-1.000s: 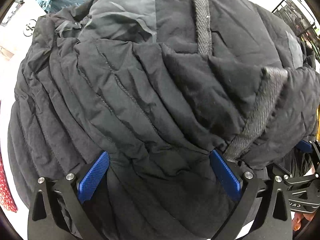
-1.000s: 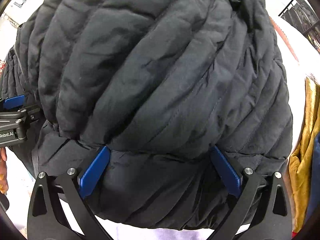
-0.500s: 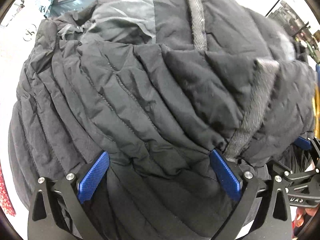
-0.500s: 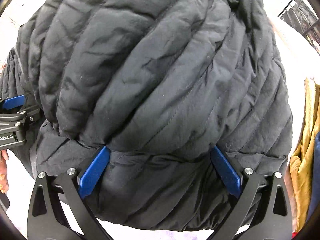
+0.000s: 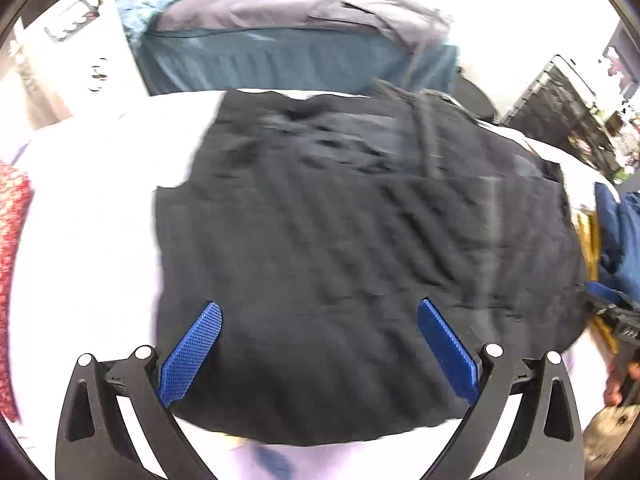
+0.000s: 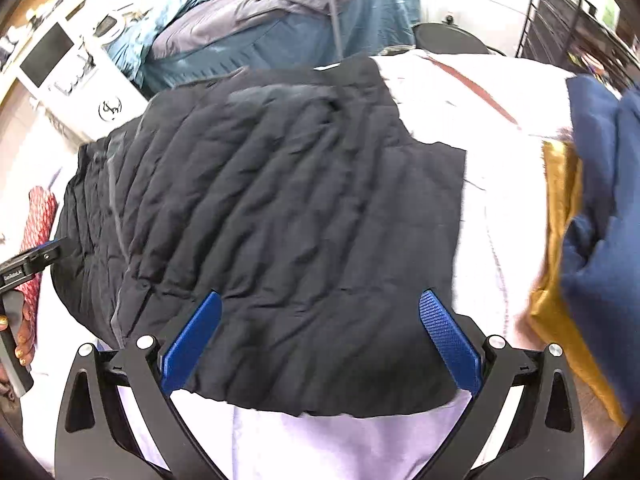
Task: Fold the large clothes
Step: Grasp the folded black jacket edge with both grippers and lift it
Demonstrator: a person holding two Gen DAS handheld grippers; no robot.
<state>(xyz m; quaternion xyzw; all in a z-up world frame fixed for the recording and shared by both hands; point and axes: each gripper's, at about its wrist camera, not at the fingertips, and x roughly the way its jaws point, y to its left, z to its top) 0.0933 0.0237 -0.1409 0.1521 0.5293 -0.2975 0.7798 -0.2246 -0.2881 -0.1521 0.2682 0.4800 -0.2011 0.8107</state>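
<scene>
One black quilted jacket (image 6: pixel 280 216) lies flat on the white surface (image 6: pixel 460 104), directly ahead of both grippers. Left gripper (image 5: pixel 318 344) and right gripper (image 6: pixel 320 340): jaws spread wide, holding nothing. Bare surface flanks the jacket's side edges; one gold-and-navy garment (image 6: pixel 580 240) lies right.
</scene>
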